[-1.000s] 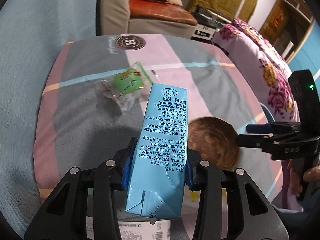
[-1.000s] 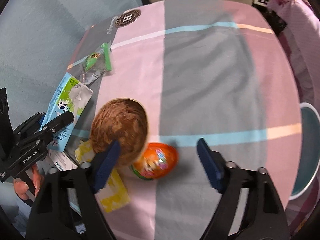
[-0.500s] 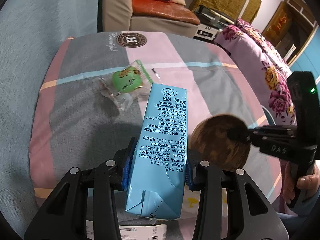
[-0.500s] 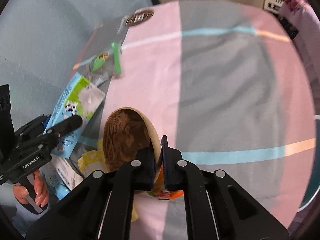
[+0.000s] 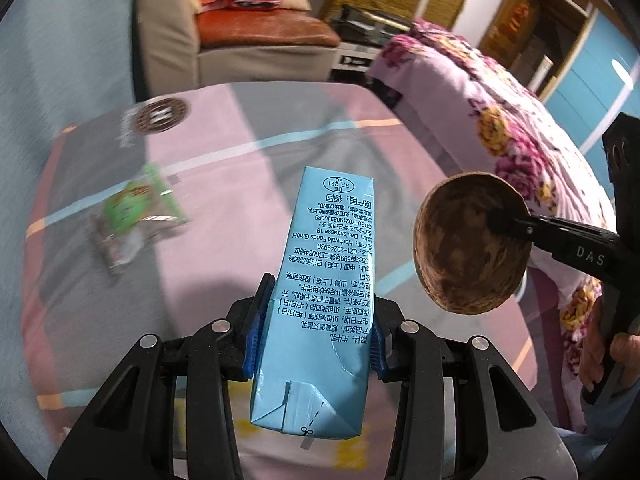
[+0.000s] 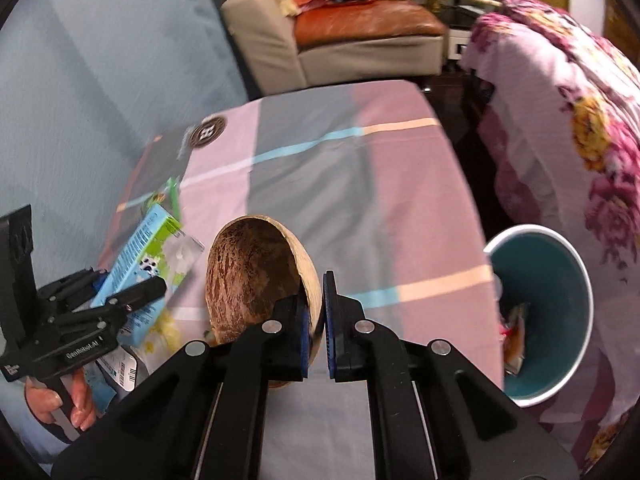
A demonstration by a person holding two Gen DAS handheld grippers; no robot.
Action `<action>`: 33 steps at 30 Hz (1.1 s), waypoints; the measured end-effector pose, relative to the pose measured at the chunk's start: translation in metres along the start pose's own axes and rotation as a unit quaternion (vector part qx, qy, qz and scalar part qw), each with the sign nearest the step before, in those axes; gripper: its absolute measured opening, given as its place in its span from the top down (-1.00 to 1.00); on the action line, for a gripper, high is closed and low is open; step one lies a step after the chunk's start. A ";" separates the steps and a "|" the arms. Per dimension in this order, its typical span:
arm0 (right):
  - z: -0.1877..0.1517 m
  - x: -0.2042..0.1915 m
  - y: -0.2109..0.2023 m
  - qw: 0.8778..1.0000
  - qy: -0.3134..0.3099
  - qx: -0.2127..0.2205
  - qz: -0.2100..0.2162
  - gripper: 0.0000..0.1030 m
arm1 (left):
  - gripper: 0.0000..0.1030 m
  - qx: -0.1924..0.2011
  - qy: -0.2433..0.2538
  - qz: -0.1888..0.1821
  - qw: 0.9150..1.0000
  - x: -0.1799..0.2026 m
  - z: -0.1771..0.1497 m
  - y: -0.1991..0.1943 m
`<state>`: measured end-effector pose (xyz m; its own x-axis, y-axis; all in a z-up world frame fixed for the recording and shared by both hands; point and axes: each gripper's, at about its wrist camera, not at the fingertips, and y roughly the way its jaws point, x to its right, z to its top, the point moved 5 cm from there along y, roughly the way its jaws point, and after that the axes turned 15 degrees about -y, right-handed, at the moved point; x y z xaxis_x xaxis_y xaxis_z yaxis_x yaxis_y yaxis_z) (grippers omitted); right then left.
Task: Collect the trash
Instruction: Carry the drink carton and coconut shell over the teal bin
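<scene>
Pink-and-grey striped cloth covers the low table (image 6: 360, 200) in front of you, with a sofa (image 6: 352, 32) behind it and a floral bedspread (image 6: 580, 128) along your right.

Your right gripper (image 6: 316, 320) has its jaws pressed together on the rim of a coconut shell half (image 6: 256, 276), one pad inside the bowl and one outside, and the shell looks to be lifted clear of the cloth. The teal trash bin (image 6: 552, 312) sits just off the table's right edge, down and to the right of those jaws, with some wrappers already at the bottom. That is the relation your next move turns on: the bin lies to the right of the shell, on the side of your right hand, so this arm is the nearer one and would most likely go first. Since the shell hangs to the left of the pads, you will probably need to carry the jaws well over the bin's mouth before letting go.

Your left gripper (image 5: 316, 344) is clamped on a light blue milk carton (image 5: 324, 288), its long axis pointing away from you along the fingers. It is farther from the bin. A green snack wrapper (image 5: 136, 216) lies on the cloth to the left, well apart from both grippers.
</scene>
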<state>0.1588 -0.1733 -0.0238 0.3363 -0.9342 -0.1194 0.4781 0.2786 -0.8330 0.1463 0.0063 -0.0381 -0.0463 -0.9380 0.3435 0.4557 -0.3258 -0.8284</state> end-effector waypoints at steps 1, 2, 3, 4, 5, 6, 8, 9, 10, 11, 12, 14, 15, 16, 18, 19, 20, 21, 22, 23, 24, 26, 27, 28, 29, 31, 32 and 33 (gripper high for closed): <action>-0.002 0.007 -0.005 1.000 0.005 0.003 -0.002 0.88 | 0.19 -0.002 0.004 -0.002 1.000 0.008 -0.001 0.002; -0.006 0.016 -0.012 1.000 0.014 0.007 -0.005 0.88 | 0.19 -0.004 0.010 -0.006 1.000 0.018 -0.001 0.004; -0.008 0.020 -0.015 1.000 0.018 0.009 -0.006 0.88 | 0.19 -0.006 0.014 -0.008 1.000 0.025 -0.002 0.007; -0.012 0.029 -0.020 1.000 0.024 0.013 -0.009 0.88 | 0.19 -0.009 0.019 -0.010 1.000 0.034 -0.003 0.010; -0.017 0.038 -0.025 0.999 0.032 0.016 -0.013 0.88 | 0.19 -0.011 0.024 -0.012 1.000 0.042 -0.004 0.012; -0.019 0.042 -0.028 0.999 0.034 0.017 -0.015 0.88 | 0.19 -0.014 0.030 -0.014 0.999 0.051 -0.004 0.014; -0.027 0.055 -0.036 0.999 0.043 0.021 -0.025 0.88 | 0.19 -0.018 0.042 -0.018 0.999 0.070 -0.006 0.020; -0.030 0.062 -0.038 0.998 0.048 0.023 -0.030 0.88 | 0.19 -0.020 0.048 -0.020 0.998 0.079 -0.007 0.023; -0.034 0.069 -0.042 0.998 0.053 0.027 -0.036 0.88 | 0.19 -0.022 0.052 -0.021 0.998 0.086 -0.007 0.025; -0.039 0.077 -0.046 0.997 0.058 0.029 -0.042 0.88 | 0.19 -0.025 0.058 -0.022 0.998 0.095 -0.008 0.028; -0.042 0.082 -0.048 0.997 0.061 0.031 -0.045 0.88 | 0.19 -0.027 0.062 -0.024 0.997 0.102 -0.008 0.031; -0.051 0.098 -0.056 0.995 0.074 0.038 -0.057 0.88 | 0.19 -0.034 0.073 -0.026 0.996 0.118 -0.010 0.037; -0.056 0.106 -0.060 0.994 0.081 0.040 -0.061 0.88 | 0.19 -0.038 0.081 -0.025 0.996 0.128 -0.012 0.042; -0.060 0.111 -0.062 0.993 0.086 0.042 -0.063 0.88 | 0.19 -0.040 0.085 -0.025 0.995 0.133 -0.014 0.044; -0.071 0.126 -0.068 0.992 0.099 0.046 -0.067 0.88 | 0.19 -0.046 0.094 -0.025 0.994 0.146 -0.017 0.050; -0.074 0.131 -0.070 0.991 0.103 0.047 -0.069 0.88 | 0.19 -0.049 0.098 -0.025 0.994 0.153 -0.018 0.053; -0.077 0.135 -0.072 0.991 0.107 0.048 -0.071 0.88 | 0.19 -0.050 0.102 -0.025 0.993 0.158 -0.019 0.056; -0.083 0.144 -0.076 0.989 0.114 0.050 -0.076 0.88 | 0.19 -0.052 0.105 -0.024 0.993 0.165 -0.020 0.058; -0.085 0.148 -0.078 0.989 0.116 0.051 -0.078 0.88 | 0.19 -0.055 0.109 -0.024 0.992 0.171 -0.022 0.060; -0.089 0.152 -0.080 0.988 0.119 0.052 -0.079 0.88 | 0.19 -0.057 0.112 -0.023 0.992 0.176 -0.023 0.063; -0.092 0.158 -0.081 0.988 0.124 0.054 -0.081 0.88 | 0.19 -0.059 0.116 -0.022 0.991 0.181 -0.024 0.066; -0.099 0.168 -0.085 0.986 0.133 0.058 -0.084 0.88 | 0.19 -0.065 0.124 -0.021 0.990 0.192 -0.028 0.072; -0.102 0.173 -0.087 0.985 0.138 0.059 -0.085 0.88 | 0.19 -0.069 0.128 -0.019 0.989 0.197 -0.029 0.075; -0.106 0.180 -0.089 0.984 0.145 0.061 -0.085 0.88 | 0.19 -0.072 0.134 -0.018 0.988 0.202 -0.033 0.078; -0.110 0.186 -0.090 0.983 0.151 0.062 -0.086 0.88 | 0.19 -0.075 0.139 -0.017 0.987 0.206 -0.036 0.081; -0.116 0.195 -0.093 0.981 0.160 0.064 -0.088 0.88 | 0.19 -0.079 0.147 -0.015 0.986 0.215 -0.041 0.087; -0.120 0.201 -0.095 0.980 0.166 0.065 -0.089 0.88 | 0.19 -0.082 0.151 -0.015 0.985 0.220 -0.043 0.090; -0.123 0.207 -0.097 0.979 0.172 0.067 -0.091 0.88 | 0.19 -0.083 0.154 -0.015 0.984 0.223 -0.045 0.092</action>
<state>0.0827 -0.4213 -0.0346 -0.0465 -0.9844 -0.1696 0.6145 0.1057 -0.7818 0.1379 -0.2380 -0.0580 -0.3371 -0.9104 0.2396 0.2994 -0.3450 -0.8896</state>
